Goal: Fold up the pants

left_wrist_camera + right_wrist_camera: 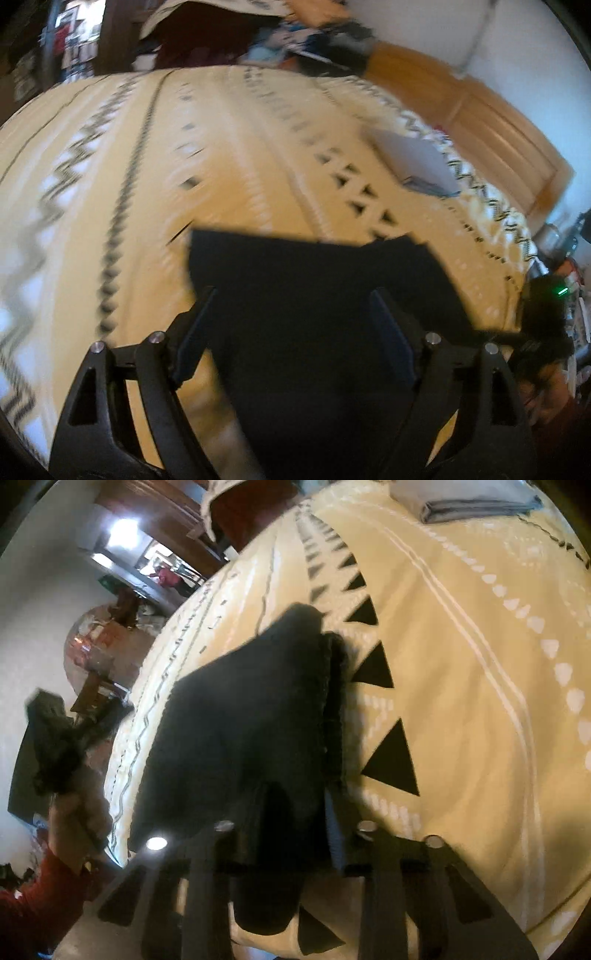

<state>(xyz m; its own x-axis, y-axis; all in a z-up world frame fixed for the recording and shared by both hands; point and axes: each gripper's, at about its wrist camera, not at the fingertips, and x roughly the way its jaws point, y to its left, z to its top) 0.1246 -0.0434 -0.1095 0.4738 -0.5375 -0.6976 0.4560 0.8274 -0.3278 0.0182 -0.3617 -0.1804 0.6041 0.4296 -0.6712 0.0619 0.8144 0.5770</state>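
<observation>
1. Bedspread [258, 155]: broad, soft, cream-yellow cloth, printed with grey zigzags, dotted lines and rows of black triangles; fills most of both views, blurred by motion in the left wrist view. Sharper triangles [395, 760] in the right wrist view, just beside the dark cloth.
2. Headboard [491, 125]: warm orange wood with panelled grooves, along the far right edge of the bed, against a white wall.
3. Pants [314, 288]: black, matte, thick-looking fabric, folded into a compact slab with straight edges, lying on the bedspread near its close edge. In the right wrist view, pants [243, 716] showing stacked layers along the right edge, slightly fuzzy at the seam.
4. Folded grey garment [421, 166]: pale, flat, rectangular, well apart from the pants, farther up the bed; seen also at the top of the right wrist view [476, 502], layered edges visible.
5. Left gripper [291, 314]: black plastic linkage with silver pins, fingers wide apart, straddling the pants without pinching them.
6. Right gripper [299, 805]: same black build; fingers drawn close, clamped on the near edge of the pants, cloth bunched between the pads.
</observation>
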